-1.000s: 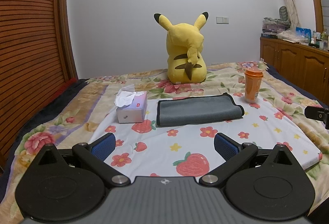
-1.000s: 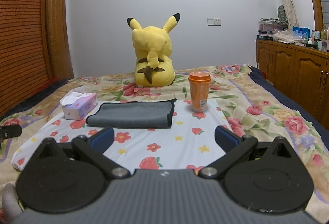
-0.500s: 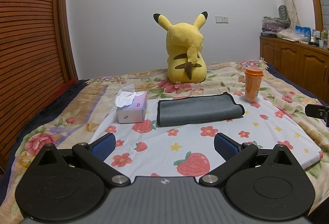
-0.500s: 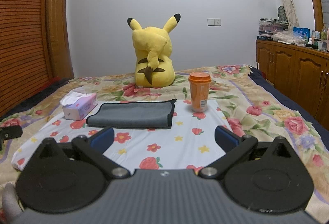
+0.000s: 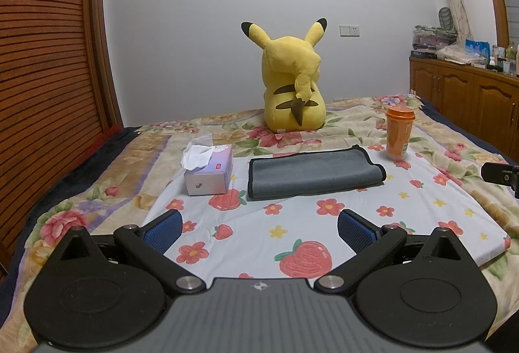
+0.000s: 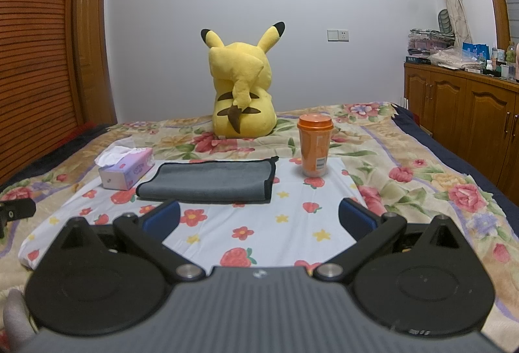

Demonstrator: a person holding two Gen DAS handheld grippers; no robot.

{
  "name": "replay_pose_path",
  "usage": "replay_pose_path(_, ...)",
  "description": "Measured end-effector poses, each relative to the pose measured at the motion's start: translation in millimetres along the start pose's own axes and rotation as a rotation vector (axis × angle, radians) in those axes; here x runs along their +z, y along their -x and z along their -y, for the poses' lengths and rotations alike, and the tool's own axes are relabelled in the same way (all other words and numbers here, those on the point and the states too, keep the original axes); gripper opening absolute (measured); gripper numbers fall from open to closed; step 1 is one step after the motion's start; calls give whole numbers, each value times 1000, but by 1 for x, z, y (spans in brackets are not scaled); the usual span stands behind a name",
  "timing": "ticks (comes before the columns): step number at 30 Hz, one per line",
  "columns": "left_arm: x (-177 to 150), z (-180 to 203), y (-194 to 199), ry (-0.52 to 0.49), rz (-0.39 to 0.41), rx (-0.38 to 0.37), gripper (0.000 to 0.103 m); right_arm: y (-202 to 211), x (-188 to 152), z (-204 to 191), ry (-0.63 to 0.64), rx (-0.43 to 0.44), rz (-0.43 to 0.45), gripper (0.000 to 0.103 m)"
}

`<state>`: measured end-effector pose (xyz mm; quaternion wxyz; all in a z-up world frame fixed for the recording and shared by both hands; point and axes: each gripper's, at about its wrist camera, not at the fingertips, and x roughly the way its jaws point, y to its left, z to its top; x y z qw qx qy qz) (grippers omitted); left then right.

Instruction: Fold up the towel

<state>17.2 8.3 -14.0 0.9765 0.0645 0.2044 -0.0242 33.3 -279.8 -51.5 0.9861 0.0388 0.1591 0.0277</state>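
A grey towel point(image 5: 311, 173) with a dark hem lies folded flat on a white flower-and-strawberry cloth on the bed; it also shows in the right wrist view point(image 6: 211, 181). My left gripper point(image 5: 259, 229) is open and empty, held over the near part of the cloth, well short of the towel. My right gripper point(image 6: 259, 220) is open and empty too, also short of the towel's near edge.
A tissue box point(image 5: 209, 171) sits left of the towel. An orange cup point(image 5: 399, 134) stands at its right far corner. A yellow plush toy point(image 5: 292, 87) sits behind. A wooden cabinet point(image 6: 467, 106) lines the right wall, a slatted wardrobe point(image 5: 45, 61) the left.
Both grippers have barely shifted; the towel and other objects have not moved.
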Motion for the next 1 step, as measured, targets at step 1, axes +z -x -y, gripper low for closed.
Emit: replay_pose_path(1,0,0,0,1,0,0,103,0,0,0,0,0,0,103)
